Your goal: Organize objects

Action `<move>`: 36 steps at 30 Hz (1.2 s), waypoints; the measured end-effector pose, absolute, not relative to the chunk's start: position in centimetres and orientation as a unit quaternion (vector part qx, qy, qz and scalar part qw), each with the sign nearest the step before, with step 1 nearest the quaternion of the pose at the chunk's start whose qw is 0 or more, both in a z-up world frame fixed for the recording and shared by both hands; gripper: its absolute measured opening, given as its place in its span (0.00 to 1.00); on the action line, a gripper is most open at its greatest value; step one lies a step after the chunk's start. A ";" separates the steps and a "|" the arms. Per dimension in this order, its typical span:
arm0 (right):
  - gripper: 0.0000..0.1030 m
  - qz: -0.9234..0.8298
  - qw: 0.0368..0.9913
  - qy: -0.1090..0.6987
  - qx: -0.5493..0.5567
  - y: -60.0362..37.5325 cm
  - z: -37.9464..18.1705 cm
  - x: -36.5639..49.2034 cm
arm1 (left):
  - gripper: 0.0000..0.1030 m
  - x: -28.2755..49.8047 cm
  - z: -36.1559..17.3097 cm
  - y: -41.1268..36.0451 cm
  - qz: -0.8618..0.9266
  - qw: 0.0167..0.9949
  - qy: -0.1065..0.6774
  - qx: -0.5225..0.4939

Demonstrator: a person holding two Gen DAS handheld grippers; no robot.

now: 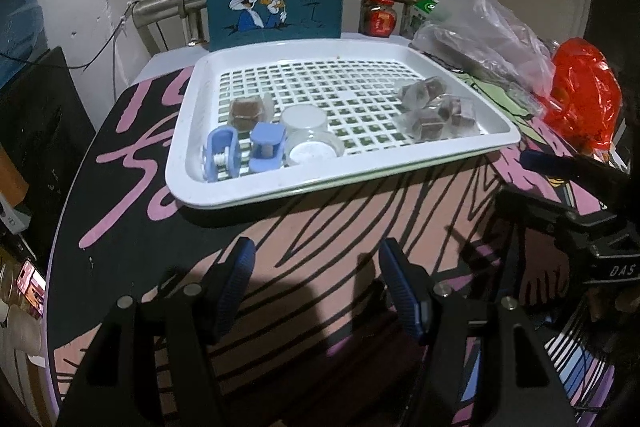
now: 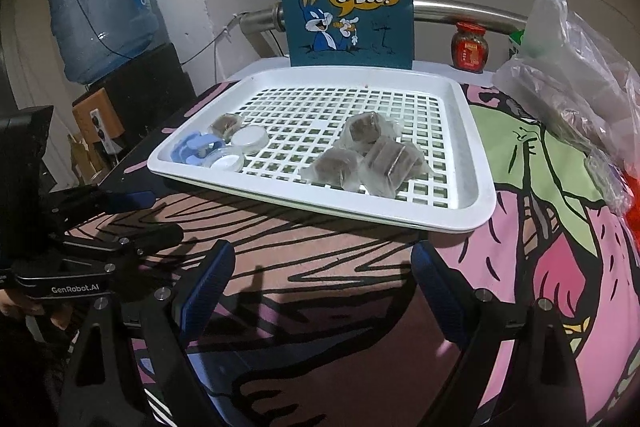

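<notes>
The white slotted tray [image 1: 224,183] sits mid-table holding wrapped brown cakes [image 2: 362,155], two clear round tubs [image 1: 308,135] and two blue clamps [image 1: 244,151]. My left tongs [image 1: 316,291] and right tongs [image 2: 324,291] hang open and empty over the cartoon-printed cloth [image 2: 540,227]. Behind stands a teal bag [image 2: 344,3]; the plastic bags' [image 1: 488,31] contents are unclear.

Glossy plastic tray [image 1: 460,163]; seemingly felt bag [image 1: 276,39].

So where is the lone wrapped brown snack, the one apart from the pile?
The lone wrapped brown snack sits at the left of the white slotted plastic tray, just behind the two blue clips and left of the clear round containers.
</notes>
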State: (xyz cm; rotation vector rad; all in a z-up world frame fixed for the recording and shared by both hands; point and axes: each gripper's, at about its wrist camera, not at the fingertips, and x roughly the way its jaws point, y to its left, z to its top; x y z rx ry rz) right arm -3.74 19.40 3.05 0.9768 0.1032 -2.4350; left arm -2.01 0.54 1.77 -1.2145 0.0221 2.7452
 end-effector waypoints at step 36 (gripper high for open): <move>0.87 -0.885 0.231 0.054 0.400 19.1 1.8 -4.6 | 0.62 -2.5 1.2 0.9 0.904 0.059 0.018 -0.423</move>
